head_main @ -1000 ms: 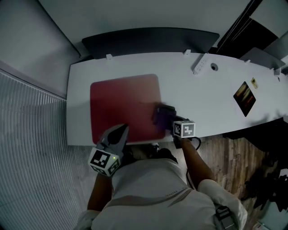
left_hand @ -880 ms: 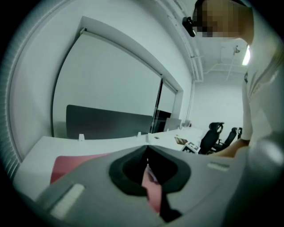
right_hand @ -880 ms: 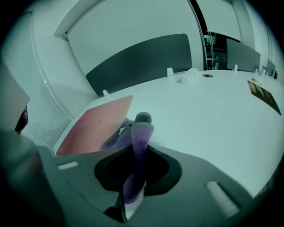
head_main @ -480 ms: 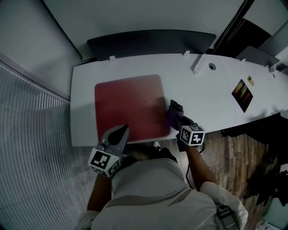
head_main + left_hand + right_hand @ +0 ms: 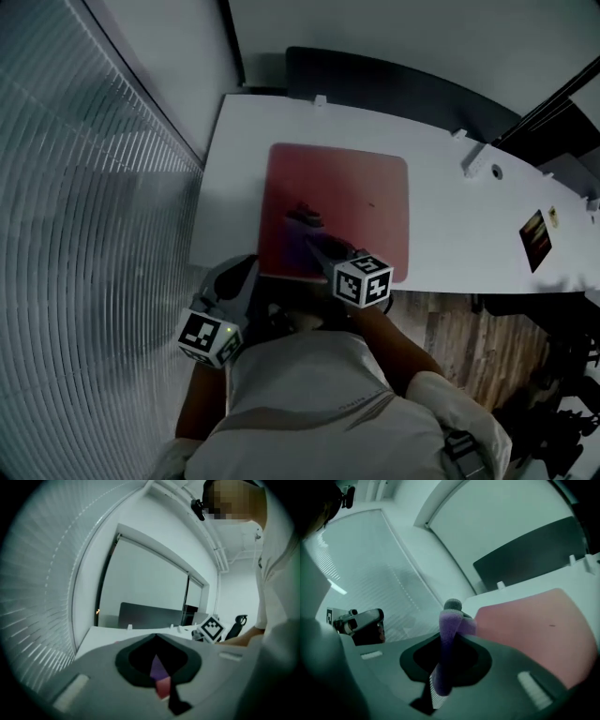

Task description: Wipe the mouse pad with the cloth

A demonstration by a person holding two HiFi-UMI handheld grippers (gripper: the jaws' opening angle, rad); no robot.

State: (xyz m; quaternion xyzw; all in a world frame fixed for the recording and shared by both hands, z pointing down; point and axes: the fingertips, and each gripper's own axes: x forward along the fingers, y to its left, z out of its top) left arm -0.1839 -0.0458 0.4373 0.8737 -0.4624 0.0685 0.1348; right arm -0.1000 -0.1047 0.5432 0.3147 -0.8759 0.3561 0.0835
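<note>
Right gripper [image 5: 452, 612] clamps a soft purple cloth [image 5: 447, 639] over a matte red, round-cornered mouse pad [image 5: 366, 197] on a smooth white desk [image 5: 234, 169]; left gripper [image 5: 246, 270], jaws together, holds nothing.

Cloth [image 5: 314, 230] was smeared by motion blur in head view, outline unclear. Right hand-held gripper [image 5: 325, 251]: tips were lost in the same blur there. Worktop [image 5: 450, 216] right end was cut by the frame. Card [image 5: 535, 239] print was too small to read.
</note>
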